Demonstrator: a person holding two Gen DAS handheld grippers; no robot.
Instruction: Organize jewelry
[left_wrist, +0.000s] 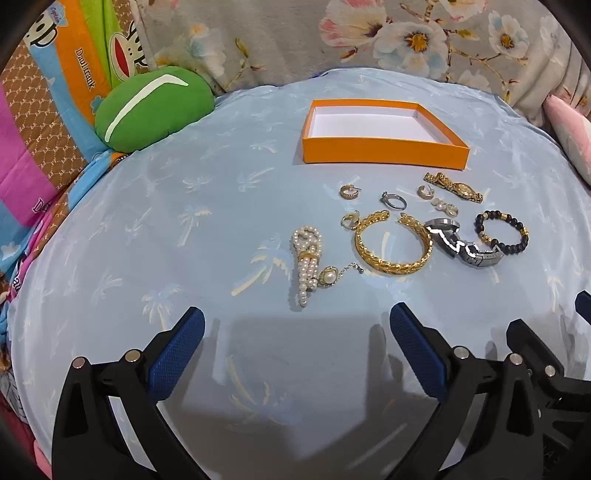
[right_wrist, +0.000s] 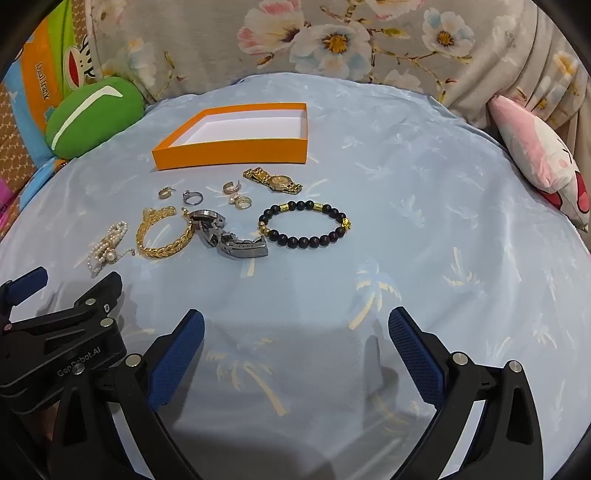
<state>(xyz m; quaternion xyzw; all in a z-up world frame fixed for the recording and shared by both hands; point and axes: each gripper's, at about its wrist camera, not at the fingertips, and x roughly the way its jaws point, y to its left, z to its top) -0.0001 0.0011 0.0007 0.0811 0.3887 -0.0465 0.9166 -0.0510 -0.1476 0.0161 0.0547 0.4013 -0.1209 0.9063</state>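
Observation:
An empty orange box (left_wrist: 384, 150) (right_wrist: 236, 155) with a white inside sits on the light blue sheet. In front of it lie a pearl piece (left_wrist: 308, 258) (right_wrist: 105, 245), a gold bangle (left_wrist: 391, 243) (right_wrist: 162, 234), a silver watch (left_wrist: 461, 242) (right_wrist: 229, 236), a black bead bracelet (left_wrist: 502, 230) (right_wrist: 306, 225), a gold watch (left_wrist: 454, 187) (right_wrist: 275, 180) and several small earrings and rings (left_wrist: 393, 200) (right_wrist: 194, 197). My left gripper (left_wrist: 295, 354) is open and empty, short of the pearl piece. My right gripper (right_wrist: 295, 354) is open and empty, short of the bead bracelet.
A green cushion (left_wrist: 155, 107) (right_wrist: 92, 114) lies at the back left. A pink and white cushion (right_wrist: 543, 155) lies at the right. Floral fabric (left_wrist: 369, 40) rises behind the box. The left gripper's body (right_wrist: 62, 332) shows at the right wrist view's lower left.

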